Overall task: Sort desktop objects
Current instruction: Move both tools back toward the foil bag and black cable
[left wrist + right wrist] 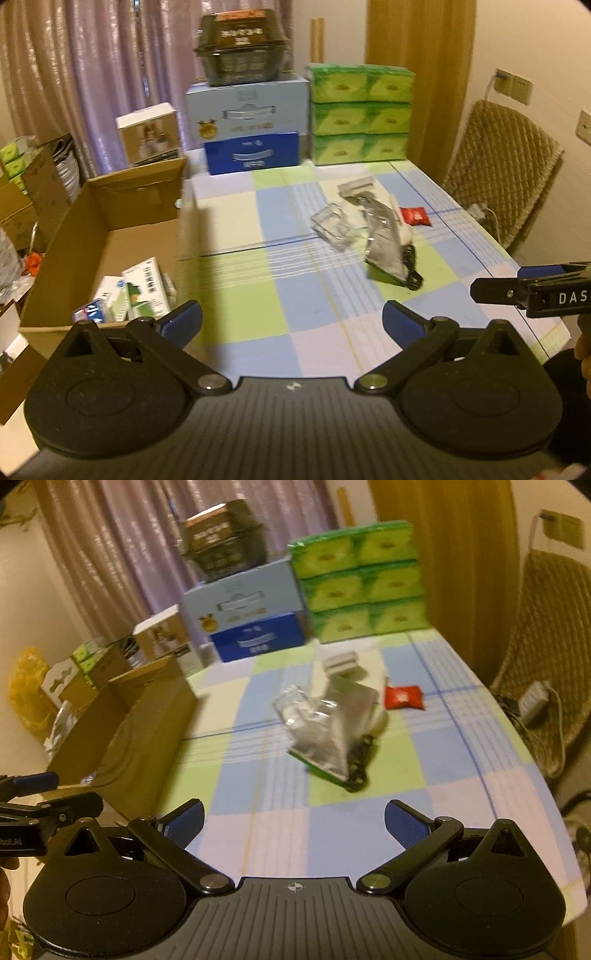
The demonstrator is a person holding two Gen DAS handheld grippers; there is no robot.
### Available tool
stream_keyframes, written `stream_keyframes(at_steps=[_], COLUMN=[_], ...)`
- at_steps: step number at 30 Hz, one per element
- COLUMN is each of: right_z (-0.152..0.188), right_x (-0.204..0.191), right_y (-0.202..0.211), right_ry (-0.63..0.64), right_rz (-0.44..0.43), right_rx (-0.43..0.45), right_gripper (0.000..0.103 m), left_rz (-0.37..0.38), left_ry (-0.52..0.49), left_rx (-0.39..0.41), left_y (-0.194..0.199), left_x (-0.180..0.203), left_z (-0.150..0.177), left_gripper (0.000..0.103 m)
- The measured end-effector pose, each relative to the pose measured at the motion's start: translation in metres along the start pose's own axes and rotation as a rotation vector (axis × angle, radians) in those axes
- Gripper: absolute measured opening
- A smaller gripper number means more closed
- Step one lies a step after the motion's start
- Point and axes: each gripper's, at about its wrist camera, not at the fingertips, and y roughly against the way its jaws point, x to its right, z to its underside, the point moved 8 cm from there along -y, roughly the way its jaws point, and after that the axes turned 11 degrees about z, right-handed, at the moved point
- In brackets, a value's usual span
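The left gripper [291, 319] and right gripper [294, 821] both gaped wide, holding nothing above the checked tablecloth [258, 295]. A silver pouch [332, 731] lay near a red packet [403, 698]; the cardboard box [110, 236] held cartons.

Left claw [291, 319]: black ribbed housing along the bottom of the frame, small round crosshair mark at its centre; two black round-based hinge plates with triangular cut-outs; silver pivot screws; black link arms ending in blue ribbed fingers [183, 319]. Right claw [294, 819]: same build. Seen side-on at right edge of left view: white lettering "DAS".
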Motion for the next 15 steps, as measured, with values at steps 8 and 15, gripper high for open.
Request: stream_keyframes(at_steps=[8,15], right_z=[0.006,0.006], right_x=[0.041,0.055], right_y=[-0.001,-0.007], right_ry=[-0.058,-0.074], right_rz=[0.050,0.067], right_rx=[-0.011,-0.007], right_gripper=[0.101,0.101], left_rz=[0.044,0.069], left_ry=[-0.026,-0.054], left_rx=[-0.037,-0.067], left_y=[-0.025,-0.048], left_x=[0.027,0.042], left_z=[0.002,0.000], left_gripper=[0.102,0.102])
